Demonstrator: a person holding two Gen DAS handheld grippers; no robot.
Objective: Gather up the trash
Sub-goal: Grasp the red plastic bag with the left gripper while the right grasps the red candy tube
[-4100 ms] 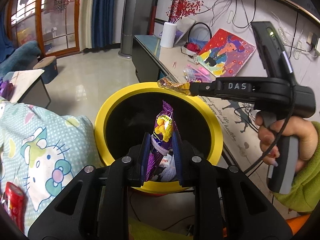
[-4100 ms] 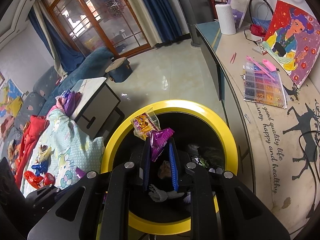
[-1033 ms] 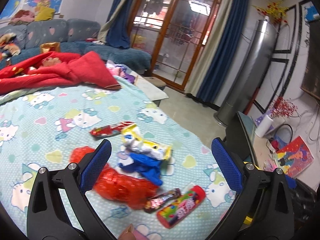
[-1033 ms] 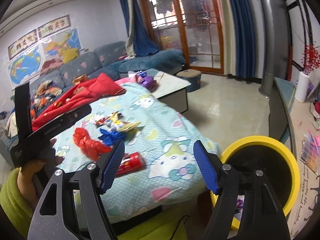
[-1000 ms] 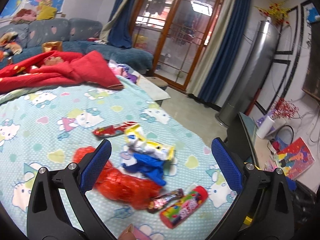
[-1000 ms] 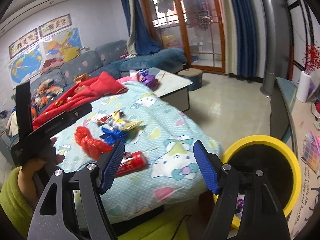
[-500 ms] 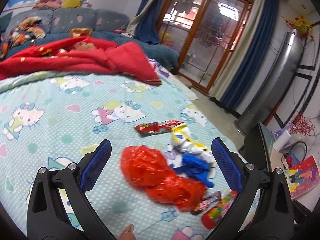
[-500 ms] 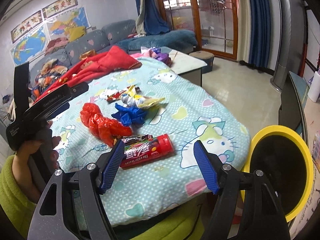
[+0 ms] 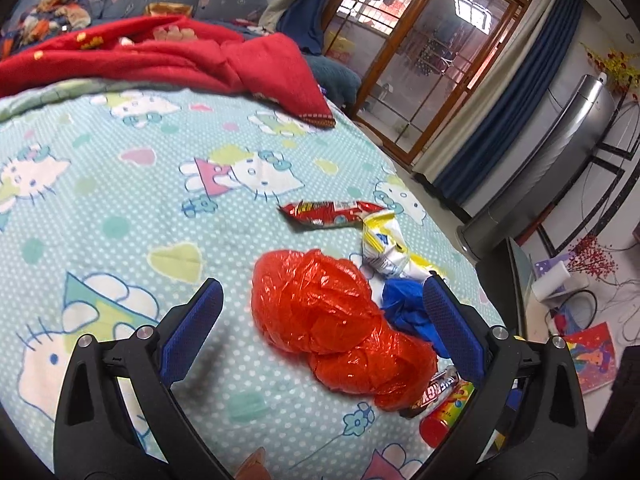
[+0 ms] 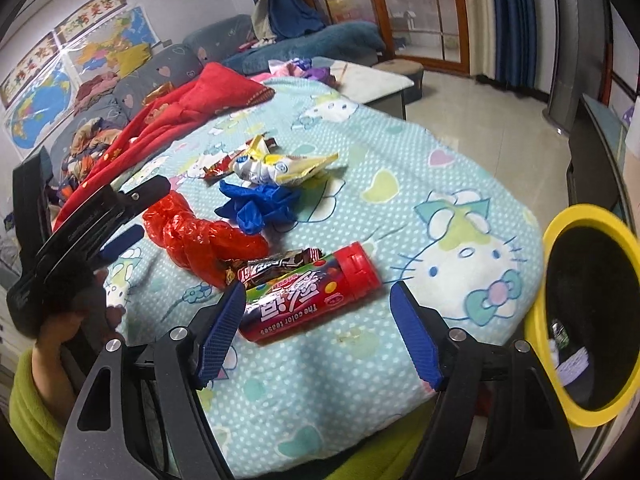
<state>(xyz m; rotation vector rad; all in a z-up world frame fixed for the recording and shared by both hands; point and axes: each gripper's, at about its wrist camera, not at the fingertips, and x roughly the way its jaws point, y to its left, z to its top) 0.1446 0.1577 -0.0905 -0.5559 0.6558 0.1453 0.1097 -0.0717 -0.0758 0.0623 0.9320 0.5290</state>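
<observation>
While our left gripper spreads wide around the red plastic bag at frame centre, our right gripper, likewise released, frames the red candy tube; yellow bin at right edge, blue glove mid-frame on the blanket

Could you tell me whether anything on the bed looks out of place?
Yes: litter lies on the blanket: a crumpled red bag, a blue glove, wrappers and a candy tube lying on its side. Both grippers are open above it.
</observation>
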